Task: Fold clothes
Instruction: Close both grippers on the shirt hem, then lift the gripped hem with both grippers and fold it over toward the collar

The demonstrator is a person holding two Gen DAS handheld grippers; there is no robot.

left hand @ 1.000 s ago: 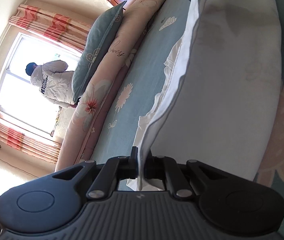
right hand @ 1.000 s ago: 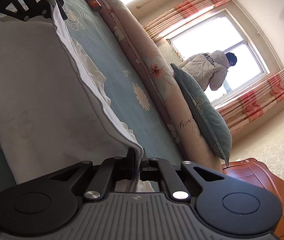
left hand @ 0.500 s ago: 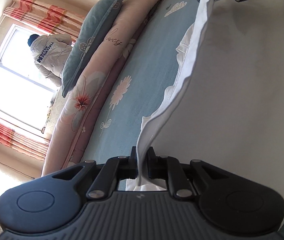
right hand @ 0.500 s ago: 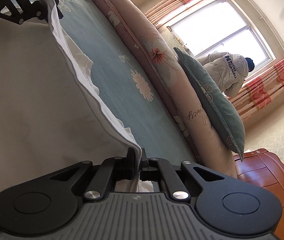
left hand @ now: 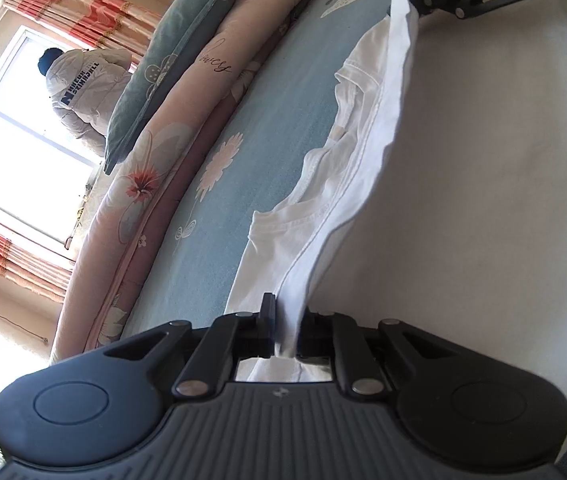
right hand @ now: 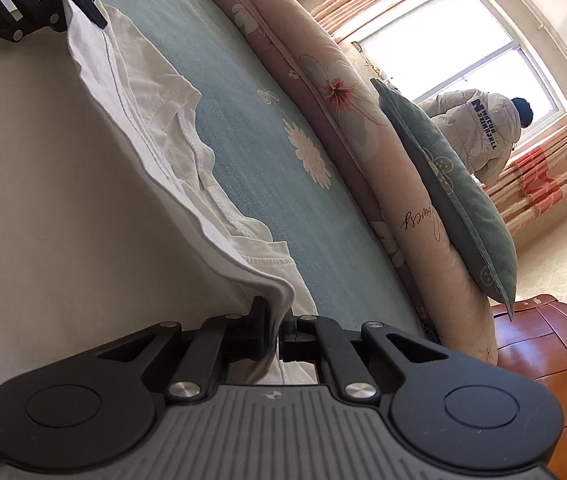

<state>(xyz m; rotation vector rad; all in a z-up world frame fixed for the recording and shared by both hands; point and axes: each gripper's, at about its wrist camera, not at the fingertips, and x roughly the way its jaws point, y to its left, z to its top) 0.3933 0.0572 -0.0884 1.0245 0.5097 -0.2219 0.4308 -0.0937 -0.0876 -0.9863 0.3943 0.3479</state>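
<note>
Left wrist view has the left claw (left hand: pixel 285 330) clamped on a hem of the white t-shirt (left hand: pixel 483 184), fabric pinched right between its pads, and across the shirt you can see the right claw (left hand: pixel 415 0) holding the other end of that same hem. Right wrist view agrees: right claw (right hand: pixel 277 330) is closed tight on the shirt edge with cloth bunched in it, and the left claw (right hand: pixel 79 6) sits at the far end. So the t-shirt (right hand: pixel 43 160) is spread flat on the bed (right hand: pixel 251 128), on the blue flowered sheet, with the gripped hem folded over and lying just short of the neckline, which peeks out underneath toward the far edge of the bed. Along that far edge there's a rolled pink floral quilt (left hand: pixel 171 152) with a grey-green pillow (left hand: pixel 171 60) leaning on it. Someone in a white puffy jacket (right hand: pixel 479 128) stands at the window (left hand: pixel 7 136), striped curtains either side.
</note>
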